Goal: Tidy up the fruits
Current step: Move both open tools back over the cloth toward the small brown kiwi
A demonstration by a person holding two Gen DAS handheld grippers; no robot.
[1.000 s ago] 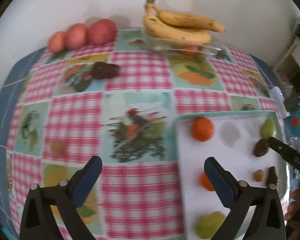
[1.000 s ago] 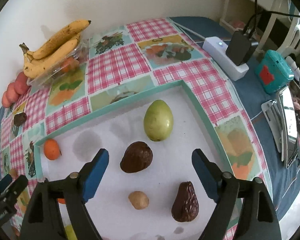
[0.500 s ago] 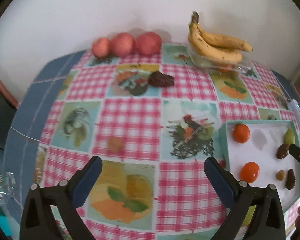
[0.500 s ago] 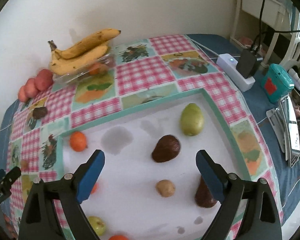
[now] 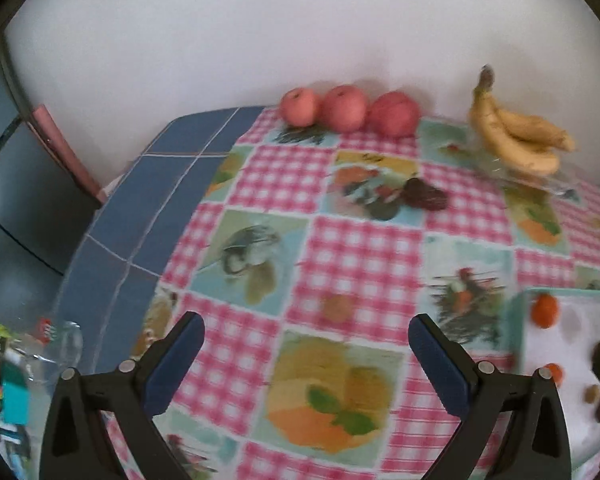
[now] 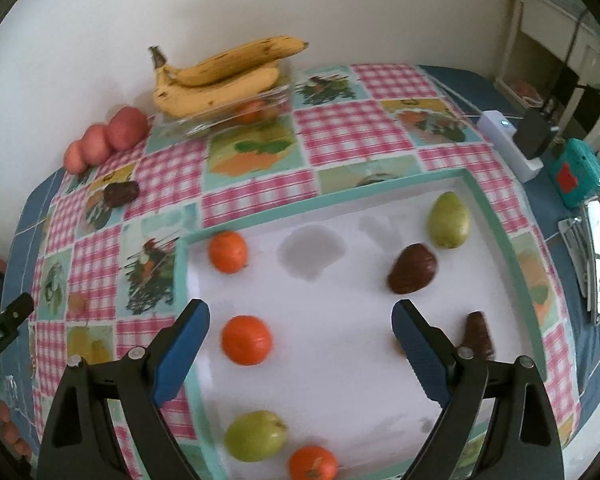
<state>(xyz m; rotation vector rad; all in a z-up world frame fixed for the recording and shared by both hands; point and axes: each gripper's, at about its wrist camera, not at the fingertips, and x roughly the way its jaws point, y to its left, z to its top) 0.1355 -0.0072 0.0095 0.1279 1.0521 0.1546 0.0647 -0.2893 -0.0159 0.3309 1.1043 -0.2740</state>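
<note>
My left gripper (image 5: 306, 336) is open and empty over the checked tablecloth, with a small brown fruit (image 5: 337, 307) just ahead of it. Further back lie a dark avocado (image 5: 426, 196), three red apples (image 5: 344, 108) and bananas (image 5: 520, 140). My right gripper (image 6: 300, 316) is open and empty above the white tray (image 6: 256, 216). In the tray are three oranges (image 6: 246, 340), a green pear (image 6: 448, 220), a green apple (image 6: 256, 436), a dark brown fruit (image 6: 412, 270) and a dark avocado (image 6: 478, 336).
The bananas (image 6: 220, 80) rest on a clear container holding an orange fruit. A white power strip (image 6: 508, 140), a teal device (image 6: 576, 172) and metal items lie right of the tray. The blue tiled table edge (image 5: 140, 200) and clear plastic (image 5: 56, 344) are at the left.
My left gripper has swung left, away from the tray and out over the tablecloth. My right gripper has drawn back, so more of the tray shows. Both stay open.
</note>
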